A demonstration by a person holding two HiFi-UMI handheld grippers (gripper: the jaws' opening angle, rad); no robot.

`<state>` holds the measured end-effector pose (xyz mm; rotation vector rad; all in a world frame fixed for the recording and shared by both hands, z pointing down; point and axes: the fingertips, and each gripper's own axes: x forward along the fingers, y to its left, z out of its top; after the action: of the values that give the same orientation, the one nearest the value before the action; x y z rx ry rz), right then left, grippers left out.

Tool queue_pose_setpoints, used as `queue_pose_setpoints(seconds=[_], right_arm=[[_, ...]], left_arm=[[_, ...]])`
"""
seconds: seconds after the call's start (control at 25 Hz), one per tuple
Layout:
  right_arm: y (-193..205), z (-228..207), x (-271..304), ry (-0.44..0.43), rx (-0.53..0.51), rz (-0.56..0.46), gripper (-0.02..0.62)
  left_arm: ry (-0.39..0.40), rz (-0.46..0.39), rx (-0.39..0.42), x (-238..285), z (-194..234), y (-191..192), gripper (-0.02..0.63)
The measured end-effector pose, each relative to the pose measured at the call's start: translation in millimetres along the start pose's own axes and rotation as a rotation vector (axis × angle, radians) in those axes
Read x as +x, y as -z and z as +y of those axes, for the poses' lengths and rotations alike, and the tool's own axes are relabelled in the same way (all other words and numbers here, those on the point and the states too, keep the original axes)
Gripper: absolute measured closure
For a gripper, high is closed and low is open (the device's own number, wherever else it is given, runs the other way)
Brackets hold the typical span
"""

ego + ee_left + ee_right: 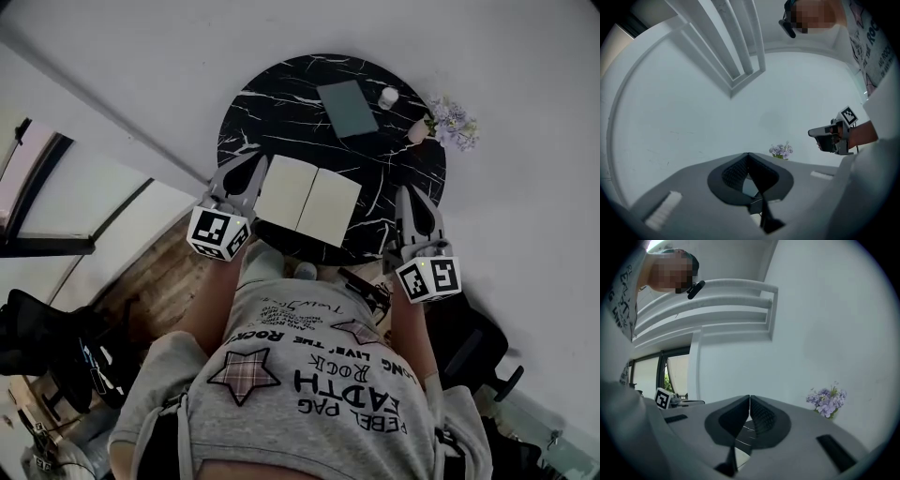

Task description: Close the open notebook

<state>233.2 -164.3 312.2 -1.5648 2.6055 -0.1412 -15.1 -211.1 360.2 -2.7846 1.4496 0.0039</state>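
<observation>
The open notebook lies flat with cream pages up, at the near edge of a round black marble table. My left gripper hovers just left of the notebook's left page, jaws shut with nothing between them. My right gripper hangs over the table's right side, a short way off the right page, also shut and empty. In the left gripper view the jaws meet at the tip, and the right gripper shows beyond. The right gripper view shows its jaws pressed together.
A closed teal notebook lies at the back of the table beside a small white cup. A pink vase with purple flowers stands at the right rim. White walls surround the table; a dark chair sits lower right.
</observation>
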Motion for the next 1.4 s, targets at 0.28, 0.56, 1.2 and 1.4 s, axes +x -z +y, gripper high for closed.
queue_pose_setpoints(seconds=[0.28, 0.56, 1.2, 1.4], right_arm=[[7.6, -4.8, 20.1, 0.054, 0.010, 0.011, 0.583], [9.0, -3.8, 38.2, 0.142, 0.008, 0.023, 0.583], [0.1, -0.3, 44.8, 0.404, -0.030, -0.008, 0.583], [9.2, 8.6, 42.8, 0.421, -0.020, -0.001, 0.583]], left_arm=[[0.076, 0.028, -0.015, 19.6, 18.2, 8.1, 0.600], [0.164, 0.054, -0.008, 33.7, 45.3, 11.2, 0.600], [0.397, 0.056, -0.063, 53.3, 72.9, 17.7, 0.600], [0.431, 0.061, -0.068, 47.0, 71.2, 18.9, 0.600]])
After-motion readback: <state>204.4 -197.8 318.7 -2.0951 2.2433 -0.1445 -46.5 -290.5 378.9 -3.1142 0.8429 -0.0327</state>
